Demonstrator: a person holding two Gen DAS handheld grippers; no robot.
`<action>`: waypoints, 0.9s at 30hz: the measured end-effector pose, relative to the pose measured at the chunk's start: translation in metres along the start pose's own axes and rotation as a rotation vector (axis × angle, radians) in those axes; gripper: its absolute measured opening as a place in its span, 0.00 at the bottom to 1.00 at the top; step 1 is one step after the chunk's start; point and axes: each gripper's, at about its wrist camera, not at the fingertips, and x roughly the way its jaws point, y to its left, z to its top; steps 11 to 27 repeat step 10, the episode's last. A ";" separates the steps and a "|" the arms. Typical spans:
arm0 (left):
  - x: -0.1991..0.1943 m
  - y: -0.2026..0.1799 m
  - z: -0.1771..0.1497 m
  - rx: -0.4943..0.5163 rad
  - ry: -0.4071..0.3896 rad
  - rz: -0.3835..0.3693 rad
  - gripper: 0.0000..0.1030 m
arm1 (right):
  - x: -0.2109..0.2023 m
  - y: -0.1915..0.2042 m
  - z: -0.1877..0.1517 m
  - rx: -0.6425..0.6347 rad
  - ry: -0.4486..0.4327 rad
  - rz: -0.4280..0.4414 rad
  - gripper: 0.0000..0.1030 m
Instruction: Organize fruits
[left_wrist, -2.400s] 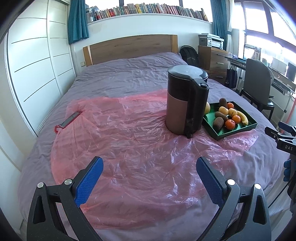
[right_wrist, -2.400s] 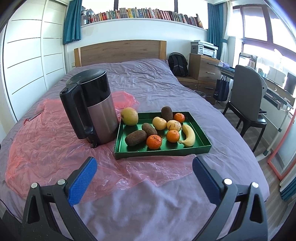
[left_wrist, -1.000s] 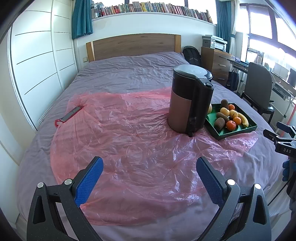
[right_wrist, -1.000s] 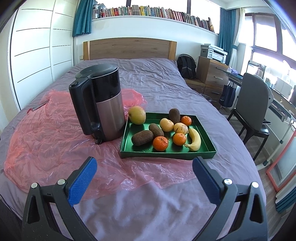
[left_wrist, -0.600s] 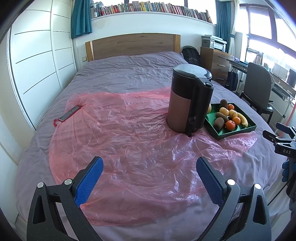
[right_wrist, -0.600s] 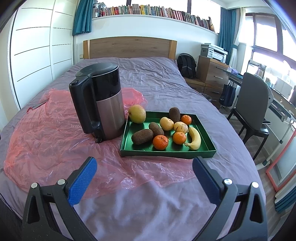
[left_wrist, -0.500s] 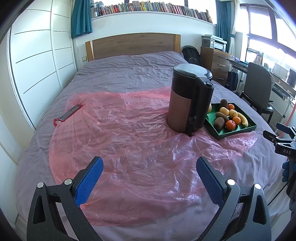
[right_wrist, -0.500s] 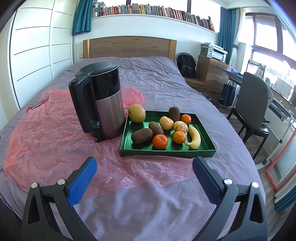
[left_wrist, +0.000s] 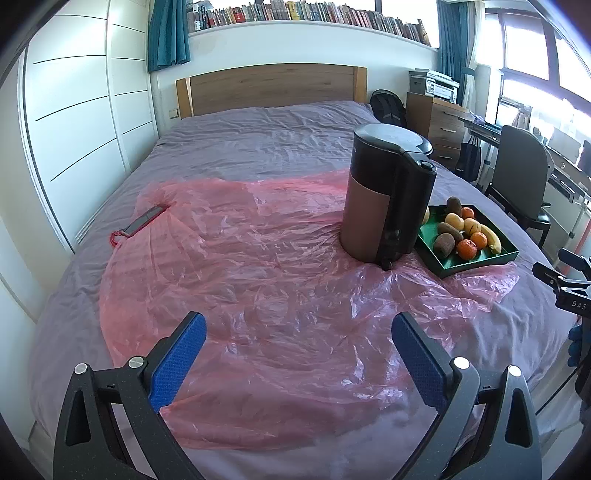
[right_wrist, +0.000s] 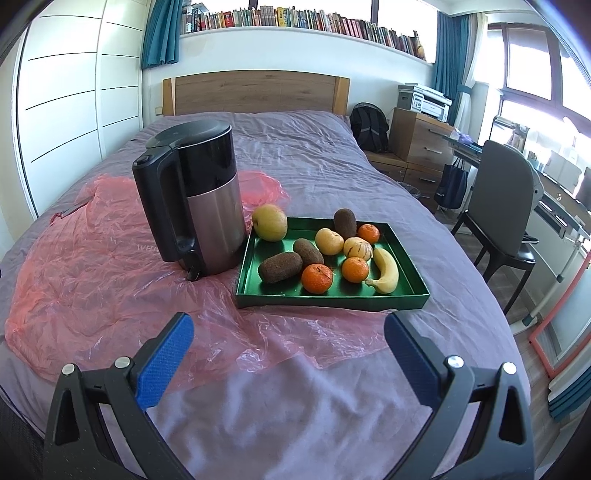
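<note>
Both grippers empty, fingers spread: left gripper (left_wrist: 297, 345) over the pink sheet (left_wrist: 236, 280), right gripper (right_wrist: 288, 345) short of the tray (right_wrist: 332, 291). Fruit sits in the tray beside the kettle (right_wrist: 199, 199). Risks: soft bed tips tray; round oranges (right_wrist: 317, 277) likely roll; sheet snags.

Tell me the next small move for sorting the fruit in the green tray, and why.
Probably ease the right tool forward toward the green tray. It is open and empty, short of the tray's near wall, and the banana and the near orange lie closest. The left tool hangs over pink plastic sheet, farther away, behind the kettle.
</note>
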 end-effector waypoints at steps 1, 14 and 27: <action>0.000 0.000 0.000 0.000 -0.002 0.004 0.96 | 0.000 -0.001 0.000 0.002 -0.001 0.000 1.00; 0.002 0.003 -0.001 -0.013 0.002 0.014 0.96 | -0.001 -0.003 0.001 0.003 -0.003 -0.008 1.00; 0.002 0.003 -0.001 -0.013 0.002 0.014 0.96 | -0.001 -0.003 0.001 0.003 -0.003 -0.008 1.00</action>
